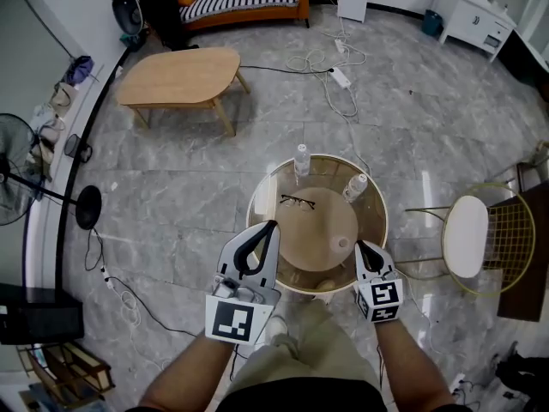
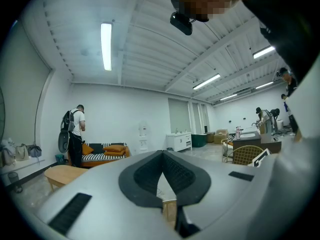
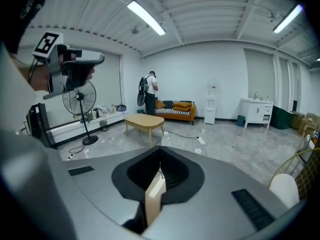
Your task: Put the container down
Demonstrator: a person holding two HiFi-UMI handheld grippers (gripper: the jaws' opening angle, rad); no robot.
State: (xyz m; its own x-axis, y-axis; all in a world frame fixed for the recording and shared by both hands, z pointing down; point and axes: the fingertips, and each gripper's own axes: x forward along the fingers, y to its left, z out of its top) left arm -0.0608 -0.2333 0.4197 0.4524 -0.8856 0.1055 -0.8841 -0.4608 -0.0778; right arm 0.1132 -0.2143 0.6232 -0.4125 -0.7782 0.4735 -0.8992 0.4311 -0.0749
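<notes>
A round glass table [image 1: 262, 197] with a wooden lower disc stands just ahead of me. On it are two clear bottles [image 1: 301, 162] [image 1: 356, 186], a pair of glasses [image 1: 298, 202] and a small pale cup-like container [image 1: 342, 244] near the right edge. My right gripper [image 1: 359, 245] hovers beside that container with its jaws shut and nothing between them; in the right gripper view its tips [image 3: 161, 148] meet. My left gripper [image 1: 272, 226] is over the table's near left rim, also shut and empty, with the tips [image 2: 162, 152] together.
A wooden coffee table [image 1: 182, 75] and an orange sofa [image 1: 244, 3] lie further back, with cables [image 1: 330, 67] across the floor. A yellow wire chair [image 1: 470, 235] stands at the right and a fan [image 1: 17, 183] at the left. A person [image 3: 149, 91] stands near the sofa.
</notes>
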